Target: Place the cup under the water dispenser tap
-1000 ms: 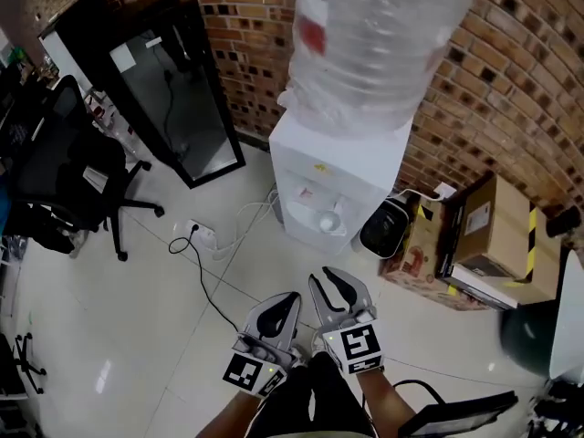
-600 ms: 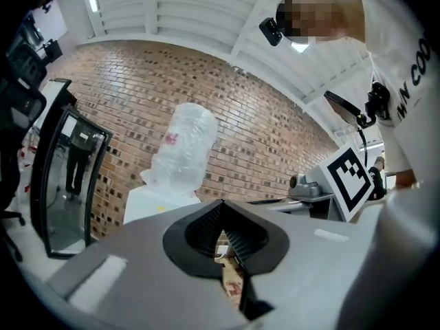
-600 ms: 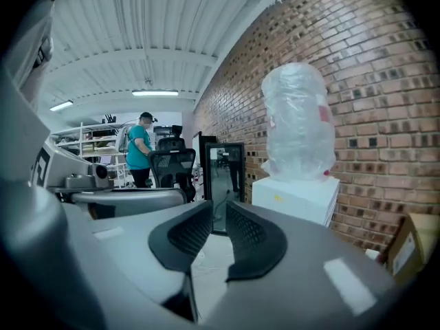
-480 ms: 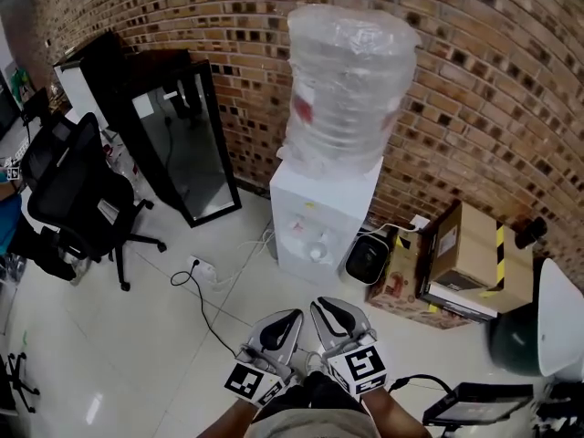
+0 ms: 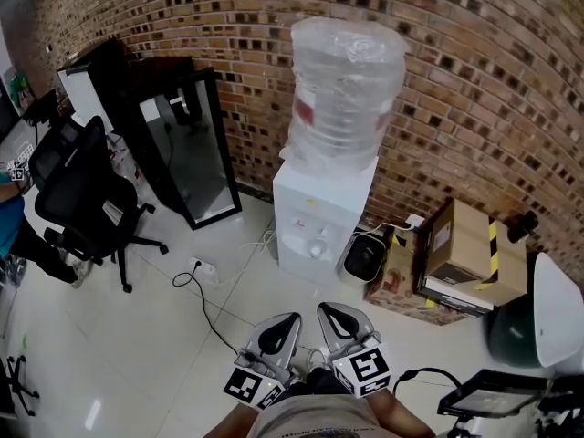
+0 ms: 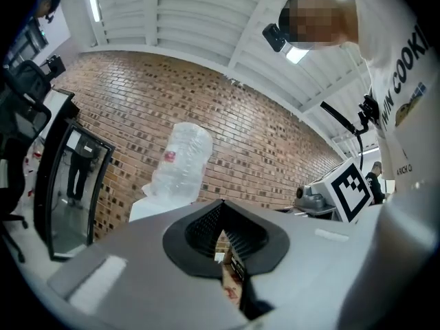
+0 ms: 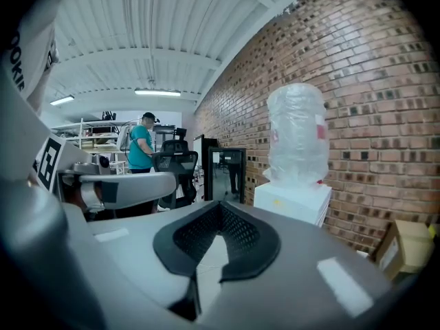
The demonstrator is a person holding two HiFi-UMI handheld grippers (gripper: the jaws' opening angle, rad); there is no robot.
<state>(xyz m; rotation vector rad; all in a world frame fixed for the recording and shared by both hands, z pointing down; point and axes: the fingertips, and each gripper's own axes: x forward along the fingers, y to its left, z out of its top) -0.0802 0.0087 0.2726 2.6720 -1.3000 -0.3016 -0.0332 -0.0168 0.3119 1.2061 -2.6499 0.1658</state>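
Standing off dispenser [image 5: 321, 215]; left tool [image 6: 221, 203], right tool [image 7: 220, 206] closed, empty. Hazard: trailing cable [image 5: 208, 307] snags foot, jolt topples cup [image 5: 317, 248] under tap.

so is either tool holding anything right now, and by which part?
Nothing is held. The left tool and the right tool are both shut with nothing between their jaws.
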